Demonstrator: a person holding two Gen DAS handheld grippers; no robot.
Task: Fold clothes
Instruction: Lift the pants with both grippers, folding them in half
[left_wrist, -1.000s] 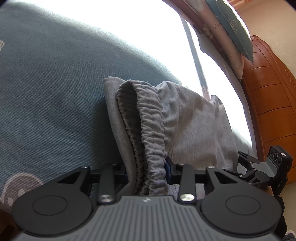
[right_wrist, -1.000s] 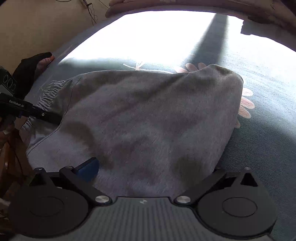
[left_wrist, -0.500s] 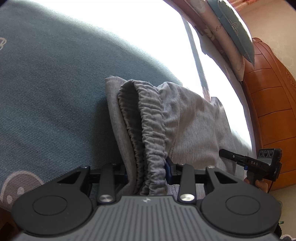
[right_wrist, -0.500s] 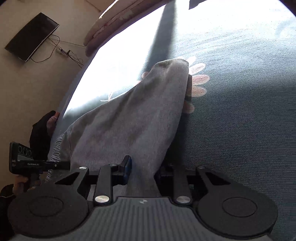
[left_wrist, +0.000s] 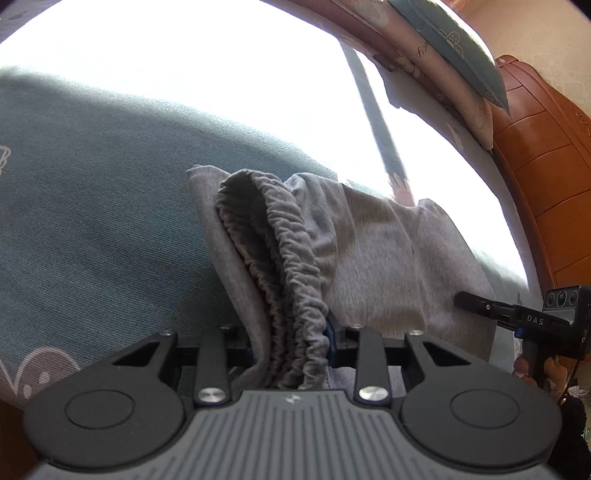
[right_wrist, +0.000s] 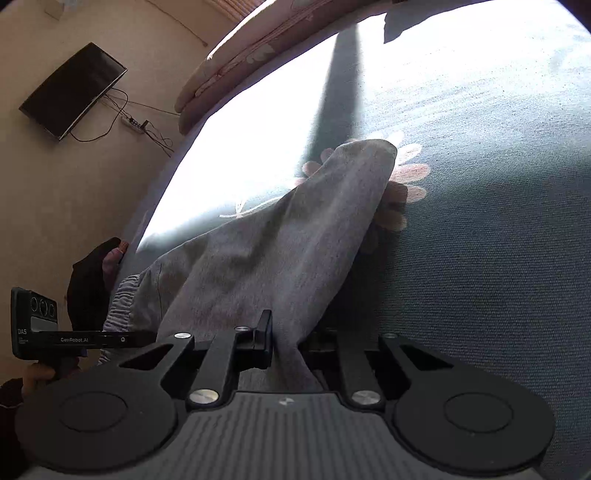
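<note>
Grey trousers (left_wrist: 388, 266) lie on a blue-grey bed sheet (left_wrist: 92, 221). My left gripper (left_wrist: 291, 336) has the gathered elastic waistband (left_wrist: 291, 266) bunched between its jaws, which are still closing; the pads press on it. In the right wrist view the cloth (right_wrist: 280, 258) rises from the sheet (right_wrist: 480, 240) into my right gripper (right_wrist: 288, 343). Its jaws are closing too and pinch a narrow fold. The far end of the cloth rests on a pink flower print. The right gripper's finger (left_wrist: 465, 297) shows at the right of the left wrist view.
Pillows (left_wrist: 443, 48) and a wooden headboard (left_wrist: 546, 177) line the bed's far right. A black-gloved hand (right_wrist: 88, 284) holds the left gripper (right_wrist: 147, 338) at the bed's left edge. A dark screen (right_wrist: 70, 88) and a power strip (right_wrist: 133, 123) are on the wall. Bright sunlight washes out the sheet's middle.
The right gripper went from wide open over the cloth to pinching a fold, and it rolled and shifted. The left gripper rose a little with the waistband.
</note>
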